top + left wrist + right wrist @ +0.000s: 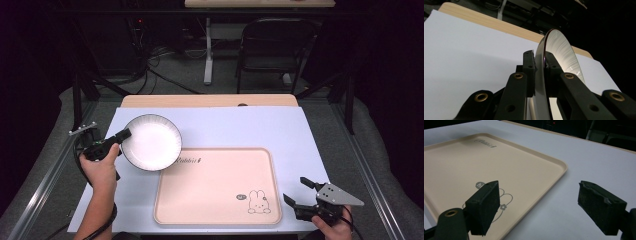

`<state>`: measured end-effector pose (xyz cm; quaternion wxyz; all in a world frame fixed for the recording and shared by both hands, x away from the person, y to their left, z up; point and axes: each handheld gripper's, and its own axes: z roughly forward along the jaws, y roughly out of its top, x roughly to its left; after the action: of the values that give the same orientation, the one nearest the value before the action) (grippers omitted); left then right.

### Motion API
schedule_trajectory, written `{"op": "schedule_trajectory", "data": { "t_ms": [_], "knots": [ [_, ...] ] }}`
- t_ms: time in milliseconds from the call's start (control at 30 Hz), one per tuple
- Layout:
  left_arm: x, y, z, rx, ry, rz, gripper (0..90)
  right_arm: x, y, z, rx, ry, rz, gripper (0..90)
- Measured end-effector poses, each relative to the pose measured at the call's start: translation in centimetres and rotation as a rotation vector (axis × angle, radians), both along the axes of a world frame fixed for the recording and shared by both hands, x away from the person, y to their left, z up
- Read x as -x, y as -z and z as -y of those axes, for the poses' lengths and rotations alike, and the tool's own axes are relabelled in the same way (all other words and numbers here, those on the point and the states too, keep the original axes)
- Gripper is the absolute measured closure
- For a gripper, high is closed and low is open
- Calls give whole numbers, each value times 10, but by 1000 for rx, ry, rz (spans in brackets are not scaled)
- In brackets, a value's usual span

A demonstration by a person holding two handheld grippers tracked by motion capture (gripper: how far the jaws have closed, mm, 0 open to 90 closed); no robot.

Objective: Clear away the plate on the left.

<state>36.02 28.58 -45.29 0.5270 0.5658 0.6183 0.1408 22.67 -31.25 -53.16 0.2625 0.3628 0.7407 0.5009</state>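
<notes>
Pale tray [210, 195] on white sheet [240, 127], dark room behind.

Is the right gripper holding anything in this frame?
No: the right gripper has its jaws spread wide with nothing between them, hovering over the edge of the beige tray.

The plate [151, 141] is round and white, with a dark rim and fine dark ribbing running around its inner wall. It is clamped at its left edge and held over the near-left part of the worktop [240, 125], its near-right edge overlapping the far-left corner of the beige tray [210, 200].
</notes>
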Motion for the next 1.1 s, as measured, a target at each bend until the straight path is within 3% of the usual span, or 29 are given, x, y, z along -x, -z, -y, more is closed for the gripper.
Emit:
{"op": "schedule_trajectory", "data": {
  "t_ms": [600,1100],
  "knots": [
    [-8,1,34,5,77,-1,821,0,0,0,0,1,2,173],
    [-10,9,79,24,186,-3,818,0,0,0,-1,1,2,173]
  ]
}}
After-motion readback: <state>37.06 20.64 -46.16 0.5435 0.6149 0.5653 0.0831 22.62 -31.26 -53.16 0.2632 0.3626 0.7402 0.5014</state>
